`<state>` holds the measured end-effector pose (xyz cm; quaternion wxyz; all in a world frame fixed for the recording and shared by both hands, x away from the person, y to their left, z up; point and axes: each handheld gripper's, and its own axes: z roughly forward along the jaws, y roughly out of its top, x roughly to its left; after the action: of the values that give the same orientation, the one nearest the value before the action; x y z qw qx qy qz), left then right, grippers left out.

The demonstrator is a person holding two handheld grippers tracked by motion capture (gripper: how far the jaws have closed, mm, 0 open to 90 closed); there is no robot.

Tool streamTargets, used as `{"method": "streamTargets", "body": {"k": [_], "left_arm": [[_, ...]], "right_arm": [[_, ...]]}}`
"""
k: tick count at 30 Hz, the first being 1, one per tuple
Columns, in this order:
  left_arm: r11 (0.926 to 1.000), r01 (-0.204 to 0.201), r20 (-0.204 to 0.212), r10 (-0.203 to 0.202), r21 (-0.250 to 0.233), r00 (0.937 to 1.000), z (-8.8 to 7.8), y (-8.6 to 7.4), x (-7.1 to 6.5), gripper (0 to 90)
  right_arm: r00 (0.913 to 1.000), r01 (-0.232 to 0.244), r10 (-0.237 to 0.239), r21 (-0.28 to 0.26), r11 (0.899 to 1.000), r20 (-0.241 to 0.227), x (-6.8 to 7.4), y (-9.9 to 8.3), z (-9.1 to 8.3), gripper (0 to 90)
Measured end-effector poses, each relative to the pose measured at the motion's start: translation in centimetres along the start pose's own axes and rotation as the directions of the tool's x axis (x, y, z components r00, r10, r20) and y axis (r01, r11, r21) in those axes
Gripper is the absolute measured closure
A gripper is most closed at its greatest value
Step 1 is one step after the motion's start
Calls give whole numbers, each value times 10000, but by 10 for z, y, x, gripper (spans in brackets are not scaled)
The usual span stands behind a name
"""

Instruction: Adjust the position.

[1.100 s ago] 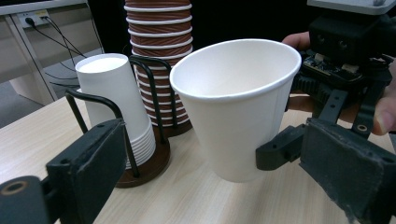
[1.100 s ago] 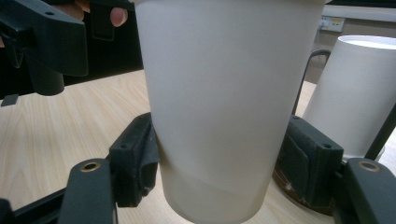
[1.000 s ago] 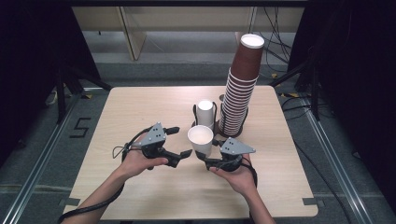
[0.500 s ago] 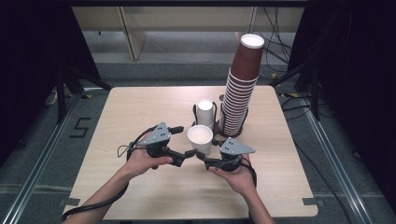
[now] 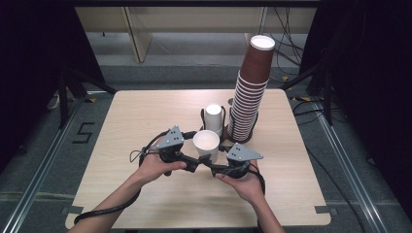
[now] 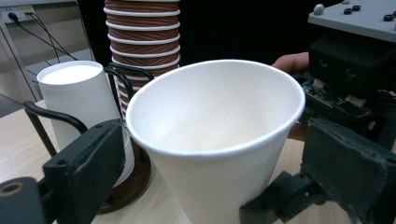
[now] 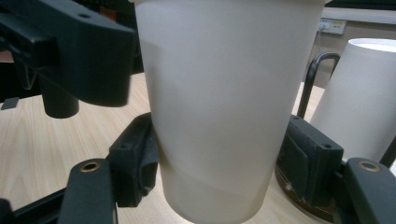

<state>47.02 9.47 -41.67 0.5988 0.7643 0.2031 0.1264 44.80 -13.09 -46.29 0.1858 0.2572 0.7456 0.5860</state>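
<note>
High view: white cup [image 5: 206, 144] upright at counter [image 5: 121, 126] centre, right hand-held gripper [image 5: 219, 164] clamping its base from five o'clock, left hand-held gripper [image 5: 192, 162] spread wide around it, jaws just opening.

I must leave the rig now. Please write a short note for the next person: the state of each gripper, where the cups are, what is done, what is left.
Right gripper: fingers shut on the white cup, upright above the table.
Left gripper: fingers stand open on either side of that cup, clear of it.
Upside-down white cups sit in a black wire holder; the tall brown cup stack stands beside it.
Done: one cup is out and held.
Left: probably setting it down; where, I cannot tell.
</note>
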Motion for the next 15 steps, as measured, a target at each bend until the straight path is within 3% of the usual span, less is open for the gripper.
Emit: {"method": "streamTargets", "body": {"k": [4,6,15], "left_arm": [[9999,134,-46,-134,-95,9999,1,0,-1,57],[9997,207,-101,-209,-163,9997,2,0,-1,57],[9991,288,-94,-291,-313,9995,5,-1,-2,60]], "right_arm": [[9996,269,-270,-55,9996,-62,-1,0,1,339],[9998,-9,10,33,10000,-189,0,0,1,339],[9998,55,-54,59,10000,-172,2,1,2,339]]}}
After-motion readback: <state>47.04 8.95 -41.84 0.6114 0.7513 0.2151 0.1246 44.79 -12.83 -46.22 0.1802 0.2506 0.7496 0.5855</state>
